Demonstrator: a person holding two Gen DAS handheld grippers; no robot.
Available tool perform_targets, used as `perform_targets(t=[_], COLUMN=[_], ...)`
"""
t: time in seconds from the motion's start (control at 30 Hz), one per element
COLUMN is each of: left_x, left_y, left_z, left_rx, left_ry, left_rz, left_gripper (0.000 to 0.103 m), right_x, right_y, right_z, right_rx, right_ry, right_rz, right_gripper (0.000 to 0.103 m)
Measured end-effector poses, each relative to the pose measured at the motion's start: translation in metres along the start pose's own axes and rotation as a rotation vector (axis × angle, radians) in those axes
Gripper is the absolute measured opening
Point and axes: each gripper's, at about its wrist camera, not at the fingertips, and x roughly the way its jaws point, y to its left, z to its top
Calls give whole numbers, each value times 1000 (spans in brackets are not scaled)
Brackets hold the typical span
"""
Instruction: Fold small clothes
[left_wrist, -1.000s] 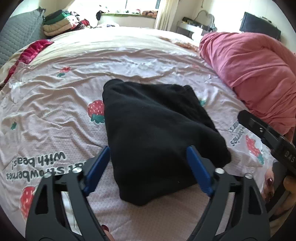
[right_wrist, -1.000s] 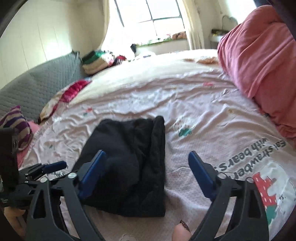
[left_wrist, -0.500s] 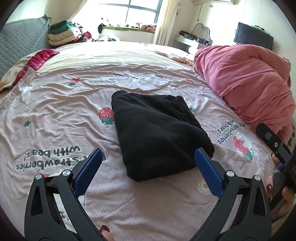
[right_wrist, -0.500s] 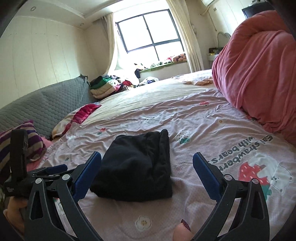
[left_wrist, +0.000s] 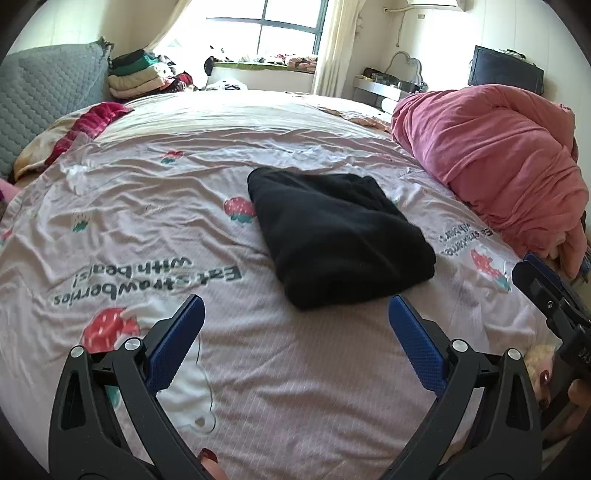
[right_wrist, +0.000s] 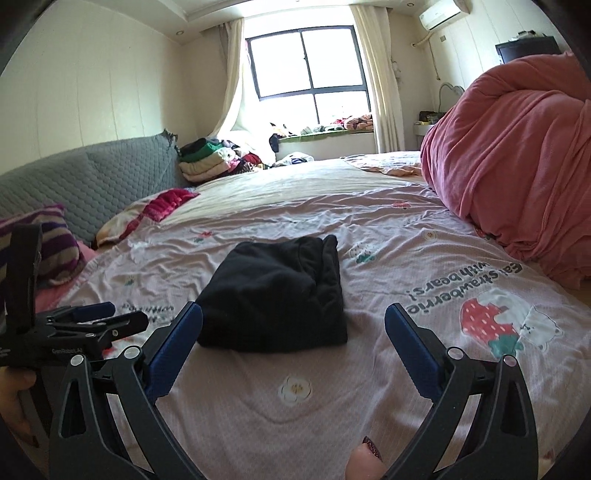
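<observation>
The folded black garment (left_wrist: 338, 236) lies on the bed (left_wrist: 295, 387), toward its middle, ahead of both grippers and apart from them. Its long axis runs away from the near edge, slightly slanted. Neither hand seems clearly nearer. The left gripper (left_wrist: 295, 317) stands wide open and empty, pointing downward. The right gripper (right_wrist: 293, 325) is open too, nothing between its fingers, held flatter.

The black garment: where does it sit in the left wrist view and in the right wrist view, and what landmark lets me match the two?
Left wrist: the black garment lies folded on the sheet, just right of centre, beyond the open jaws.
Right wrist: it lies left of centre, its near edge by the left blue pad.
Shared landmark: the pink duvet, heaped on the right in both views.
</observation>
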Motion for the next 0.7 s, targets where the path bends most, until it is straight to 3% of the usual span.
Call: perform_targets(t=[0.7], left_x=[-3], left_y=[23], left_z=[-48], left_rx=[-15], left_ry=[13], left_rz=[-4], left_gripper=[94], right_x=[-5], right_y=[18], right_z=[-45], right_rx=[-34], right_ry=[40], right_rz=[-97], right_gripper=[98])
